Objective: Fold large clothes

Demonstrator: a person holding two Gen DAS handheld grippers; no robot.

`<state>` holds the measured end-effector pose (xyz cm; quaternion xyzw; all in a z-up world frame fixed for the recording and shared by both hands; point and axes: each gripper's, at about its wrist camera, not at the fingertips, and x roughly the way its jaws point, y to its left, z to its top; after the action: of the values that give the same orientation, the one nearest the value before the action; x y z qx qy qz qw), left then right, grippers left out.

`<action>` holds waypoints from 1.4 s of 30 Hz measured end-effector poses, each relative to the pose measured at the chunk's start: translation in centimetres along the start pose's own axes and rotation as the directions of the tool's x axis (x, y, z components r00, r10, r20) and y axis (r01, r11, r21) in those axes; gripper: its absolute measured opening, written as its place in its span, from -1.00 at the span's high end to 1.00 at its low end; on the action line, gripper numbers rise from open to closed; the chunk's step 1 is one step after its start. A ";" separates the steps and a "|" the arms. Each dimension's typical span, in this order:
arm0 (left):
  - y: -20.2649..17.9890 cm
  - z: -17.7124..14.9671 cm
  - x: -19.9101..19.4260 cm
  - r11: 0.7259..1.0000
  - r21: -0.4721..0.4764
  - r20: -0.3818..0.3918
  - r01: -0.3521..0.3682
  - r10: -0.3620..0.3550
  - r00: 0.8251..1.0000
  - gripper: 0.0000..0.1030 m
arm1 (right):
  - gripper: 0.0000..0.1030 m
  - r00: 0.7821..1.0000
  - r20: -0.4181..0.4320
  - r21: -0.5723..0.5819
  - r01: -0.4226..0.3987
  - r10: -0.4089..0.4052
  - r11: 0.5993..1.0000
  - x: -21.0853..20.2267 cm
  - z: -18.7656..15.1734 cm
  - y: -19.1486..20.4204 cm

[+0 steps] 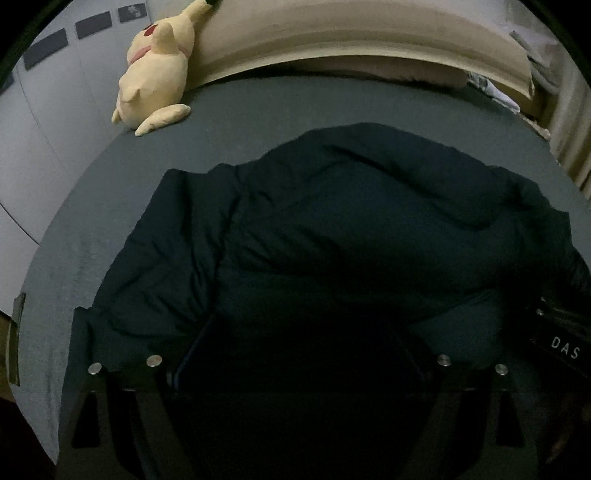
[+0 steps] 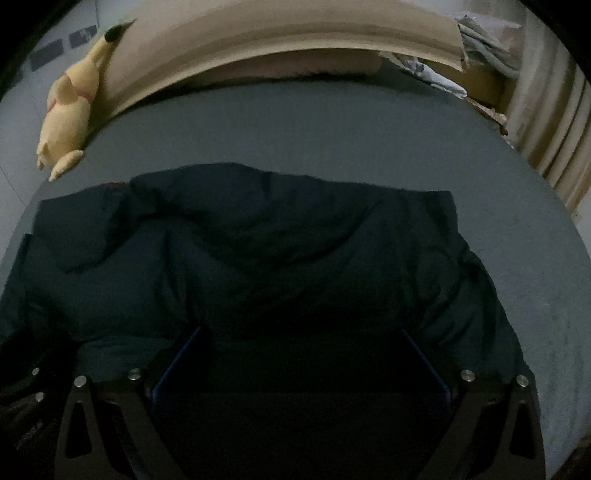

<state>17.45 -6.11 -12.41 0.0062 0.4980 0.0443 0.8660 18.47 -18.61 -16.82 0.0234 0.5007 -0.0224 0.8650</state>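
Note:
A dark navy padded jacket [image 1: 351, 229] lies bunched and folded over on a grey bed sheet [image 1: 258, 110]. My left gripper [image 1: 303, 339] hangs over its near edge. Its blue fingers [image 1: 195, 343] stand wide apart, and the cloth between them lies in deep shadow; the pads do not visibly press on it. In the right wrist view the same jacket [image 2: 258, 251] fills the middle. My right gripper [image 2: 303, 336] is open above its near edge, fingers [image 2: 192, 343] spread wide. The two grippers sit side by side: the right one's body [image 1: 561, 347] shows at the left view's edge.
A yellow plush toy [image 1: 155, 74] lies at the far left corner against the beige headboard [image 1: 332, 33]. Crumpled papers and cloth [image 2: 443, 77] sit at the far right corner, with curtains [image 2: 554, 129] beyond. Bare sheet [image 2: 332, 129] stretches between the jacket and the headboard.

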 end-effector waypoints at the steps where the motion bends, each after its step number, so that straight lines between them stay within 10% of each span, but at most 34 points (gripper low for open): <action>1: 0.0 -0.1 0.1 1.000 -0.002 0.000 0.002 -0.002 1.000 -0.73 | -1.00 1.000 -0.003 0.001 -0.001 0.001 1.000 0.1 0.1 0.0; 8: 1.0 -1.4 -3.4 0.998 0.023 0.046 0.051 -0.052 0.998 -0.73 | -0.98 0.993 0.102 0.038 -0.071 0.066 0.997 -5.0 -1.5 -0.8; 15: 6.2 -8.1 -9.5 0.997 -0.036 0.193 -0.073 0.079 0.978 -0.73 | -1.00 0.968 0.213 -0.022 -0.134 0.136 0.991 -12.2 -9.6 1.3; 21: 9.2 -11.8 -6.3 0.992 -0.113 0.104 -0.052 0.064 0.993 -0.75 | -1.00 0.969 0.220 -0.078 -0.092 0.107 0.993 -8.9 -13.5 2.2; 31: 10.1 -10.3 -9.1 0.984 -0.118 0.190 -0.136 0.157 0.969 -0.76 | -1.00 0.938 0.337 0.074 -0.113 0.082 0.991 -13.9 -14.4 -2.9; 36: 11.8 -10.5 -6.6 0.980 -0.163 0.093 -0.119 0.135 0.987 -0.76 | -0.98 0.980 0.186 0.132 -0.099 0.074 0.986 -10.0 -15.0 -6.4; 42: 10.5 -9.6 -9.6 0.982 -0.158 0.203 -0.108 0.139 0.969 -0.76 | -1.00 0.960 0.257 0.007 -0.112 0.106 0.994 -13.7 -6.5 -1.5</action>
<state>3.60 3.21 -8.41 -0.0213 0.3965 0.1335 0.9080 5.99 -19.53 -8.22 0.0573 0.3823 0.0171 0.9221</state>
